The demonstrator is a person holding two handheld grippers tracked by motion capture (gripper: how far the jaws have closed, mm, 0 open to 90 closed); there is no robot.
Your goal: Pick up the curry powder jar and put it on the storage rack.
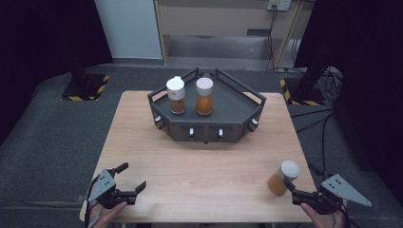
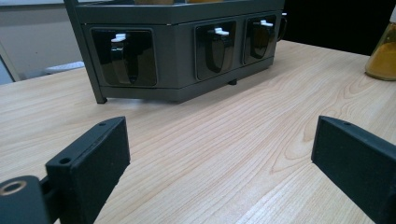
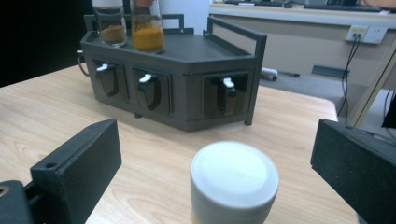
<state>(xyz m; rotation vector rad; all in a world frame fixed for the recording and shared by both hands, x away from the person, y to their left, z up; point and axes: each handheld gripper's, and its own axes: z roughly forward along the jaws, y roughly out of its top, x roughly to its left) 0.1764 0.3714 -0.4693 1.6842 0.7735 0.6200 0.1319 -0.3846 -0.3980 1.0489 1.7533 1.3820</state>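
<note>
A dark grey rack (image 1: 205, 130) with white-tipped hooks along its front stands at the table's far middle. On top of it are two white-capped spice jars, one brown (image 1: 176, 95) and one orange (image 1: 205, 97). A third orange jar (image 1: 283, 177) stands at the front right. My right gripper (image 1: 291, 190) is open, and in the right gripper view this jar's white cap (image 3: 233, 179) sits between the wide-apart jaws, touching neither. My left gripper (image 1: 133, 175) is open over bare wood at the front left, facing the rack (image 2: 182, 51).
The wooden table (image 1: 199, 166) has free room between the rack and both grippers. On the floor beyond, two stand bases with yellow-black tape (image 1: 85, 88) (image 1: 304, 90) flank the table. Cables (image 1: 328, 123) trail on the right, below a wall socket (image 3: 370, 33).
</note>
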